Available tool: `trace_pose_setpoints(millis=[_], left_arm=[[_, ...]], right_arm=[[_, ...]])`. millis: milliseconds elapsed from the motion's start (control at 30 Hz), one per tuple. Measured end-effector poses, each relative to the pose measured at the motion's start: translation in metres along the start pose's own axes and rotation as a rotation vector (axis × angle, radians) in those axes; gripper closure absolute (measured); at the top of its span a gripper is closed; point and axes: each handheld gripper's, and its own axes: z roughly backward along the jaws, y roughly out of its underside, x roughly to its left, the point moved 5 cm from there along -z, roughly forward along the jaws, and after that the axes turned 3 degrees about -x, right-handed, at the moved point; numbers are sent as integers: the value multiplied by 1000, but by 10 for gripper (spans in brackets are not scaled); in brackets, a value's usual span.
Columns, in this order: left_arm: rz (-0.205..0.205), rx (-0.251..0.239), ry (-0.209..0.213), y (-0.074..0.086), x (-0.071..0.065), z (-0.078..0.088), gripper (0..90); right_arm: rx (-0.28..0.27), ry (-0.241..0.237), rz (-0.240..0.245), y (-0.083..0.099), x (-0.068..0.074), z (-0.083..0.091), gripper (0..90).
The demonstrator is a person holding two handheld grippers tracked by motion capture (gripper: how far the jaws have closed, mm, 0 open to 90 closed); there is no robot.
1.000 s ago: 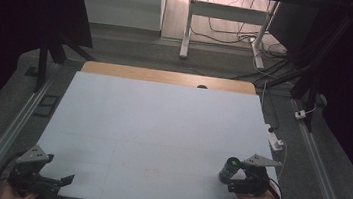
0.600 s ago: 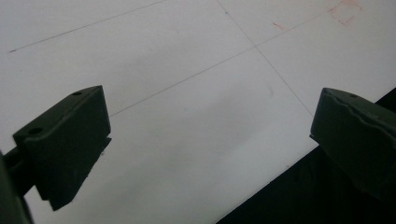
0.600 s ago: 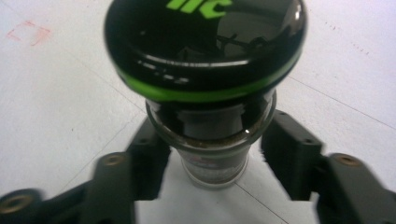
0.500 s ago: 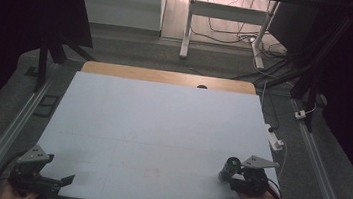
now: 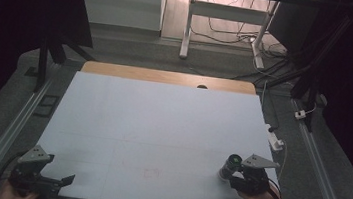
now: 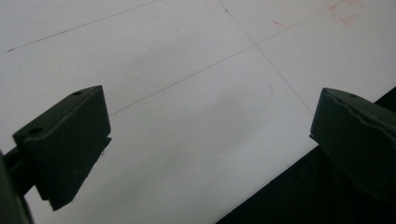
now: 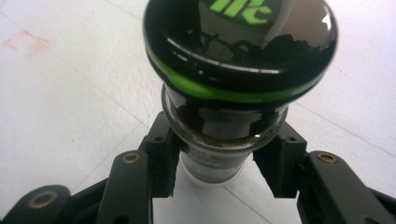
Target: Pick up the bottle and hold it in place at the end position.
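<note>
Lower right, the right tongs point(image 7: 217, 179) have just closed on the jar point(image 7: 233, 70) below its lid for lifting, while the left tongs point(image 6: 210, 140) sit wide at lower left.

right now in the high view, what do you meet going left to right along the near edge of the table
left hand-held gripper → faint red mark on the white table → black jar with green-banded lid → right hand-held gripper shut on it

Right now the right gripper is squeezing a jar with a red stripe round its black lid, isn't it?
Not quite: the stripe is green. The right gripper view shows the right gripper squeezing the jar below its black lid.
</note>
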Motion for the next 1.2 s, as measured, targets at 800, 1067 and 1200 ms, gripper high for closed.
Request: trace_pose_setpoints(millis=[800, 1067, 1200], left_arm=[[10, 5, 16, 0, 1, -1, 0], [12, 3, 18, 0, 1, -1, 0], [12, 3, 18, 0, 1, -1, 0]], right_arm=[[-59, -93, -34, -43, 13, -10, 523], [-58, -109, 8, -59, 20, -23, 522], [-48, -111, 35, -67, 23, -32, 523]])
